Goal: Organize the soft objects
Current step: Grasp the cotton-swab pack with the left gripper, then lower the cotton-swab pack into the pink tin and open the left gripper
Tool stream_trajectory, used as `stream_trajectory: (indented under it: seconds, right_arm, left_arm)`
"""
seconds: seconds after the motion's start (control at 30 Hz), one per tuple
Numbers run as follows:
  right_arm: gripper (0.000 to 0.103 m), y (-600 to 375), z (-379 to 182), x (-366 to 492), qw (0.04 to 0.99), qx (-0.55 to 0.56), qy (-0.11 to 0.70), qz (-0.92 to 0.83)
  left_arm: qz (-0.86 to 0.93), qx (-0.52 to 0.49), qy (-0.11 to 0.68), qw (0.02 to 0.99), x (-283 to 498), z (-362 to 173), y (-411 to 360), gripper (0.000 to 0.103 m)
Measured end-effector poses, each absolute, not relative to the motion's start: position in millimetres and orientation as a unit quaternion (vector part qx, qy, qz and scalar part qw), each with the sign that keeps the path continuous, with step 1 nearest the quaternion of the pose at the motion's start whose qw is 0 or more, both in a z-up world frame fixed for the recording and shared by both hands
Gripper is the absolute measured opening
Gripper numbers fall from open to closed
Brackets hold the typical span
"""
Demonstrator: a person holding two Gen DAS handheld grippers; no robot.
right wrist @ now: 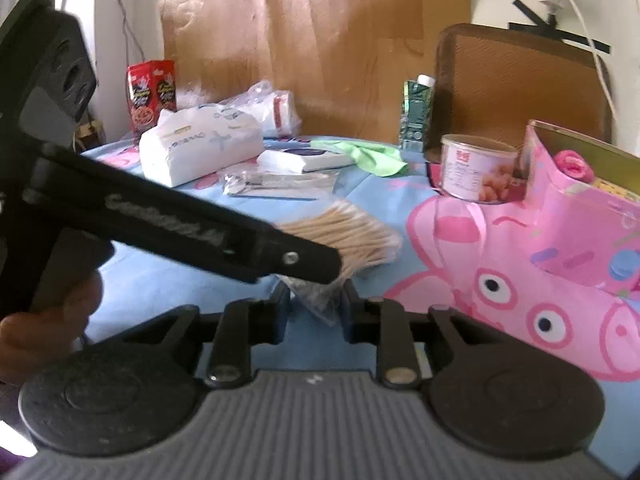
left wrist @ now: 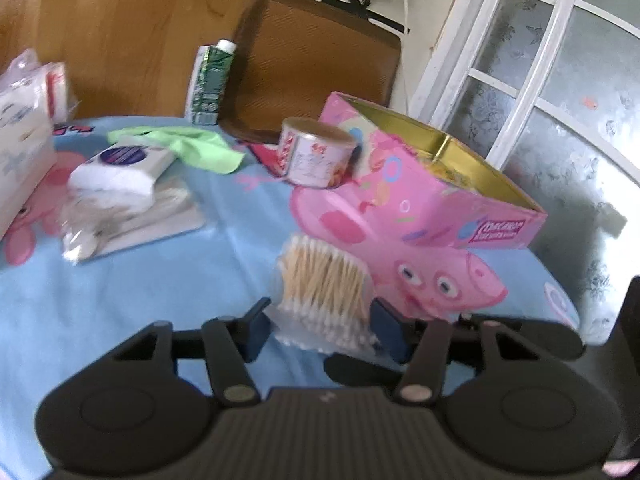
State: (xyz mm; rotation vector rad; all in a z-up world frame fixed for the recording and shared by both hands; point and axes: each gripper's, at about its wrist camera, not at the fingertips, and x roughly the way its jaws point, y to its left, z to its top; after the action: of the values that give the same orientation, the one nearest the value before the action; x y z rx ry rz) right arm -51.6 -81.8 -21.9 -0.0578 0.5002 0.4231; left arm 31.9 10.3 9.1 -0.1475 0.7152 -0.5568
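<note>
Blue cartoon-pig cloth (left wrist: 168,280) covers the worktop, where a clear bag of cotton swabs (left wrist: 324,292) sits just in front of the pink pig-shaped tin (left wrist: 404,216). The left claw (left wrist: 320,332) has its jaws spread around the swab bundle, though whether the pads touch it cannot be told, while the right claw (right wrist: 316,304) pinches the bag's loose plastic end. Farther back lie a small round can (right wrist: 476,168), a green cloth (right wrist: 368,156), a tissue pack (right wrist: 200,148), a green carton (right wrist: 416,116) and a brown tray (right wrist: 520,84).
</note>
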Motion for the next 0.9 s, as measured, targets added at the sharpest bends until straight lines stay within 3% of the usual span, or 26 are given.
stream_trajectory:
  seconds: [0.37, 0.47, 0.5, 0.57, 0.6, 0.7, 0.9]
  right_arm:
    - [0.028, -146.2, 26.3, -55.9, 0.987, -0.019, 0.124, 0.096]
    - [0.029, -177.3, 34.3, -37.8, 0.990, 0.002, 0.125, 0.062]
    - [0.030, -186.5, 35.5, -29.3, 0.990, 0.009, 0.130, 0.054]
    - [0.044, -204.7, 33.5, -9.9, 0.991, 0.020, 0.131, 0.007]
    - [0.057, -211.7, 31.4, -1.7, 0.990, 0.020, 0.136, -0.022]
    - [0.058, -230.8, 25.1, 5.1, 0.986, 0.049, 0.153, -0.037]
    - [0.062, -237.4, 13.0, -17.1, 0.992, 0.082, 0.077, -0.053]
  left_arm:
    - [-0.342, 0.007, 0.257, 0.904, 62.2, 78.6, -106.2, 0.054]
    - [-0.341, 0.028, 0.268, 0.901, 90.5, 77.2, -148.6, 0.068]
    - [-0.327, 0.042, 0.269, 0.905, 98.9, 72.9, -159.9, 0.079]
    - [-0.290, 0.058, 0.274, 0.915, 113.4, 66.3, -175.2, 0.080]
    - [-0.283, 0.050, 0.281, 0.916, 117.2, 64.5, -175.6, 0.079]
    - [-0.289, 0.012, 0.278, 0.916, 112.4, 65.9, -159.8, 0.080]
    - [-0.243, -0.008, 0.257, 0.935, 93.0, 67.7, -140.5, 0.080]
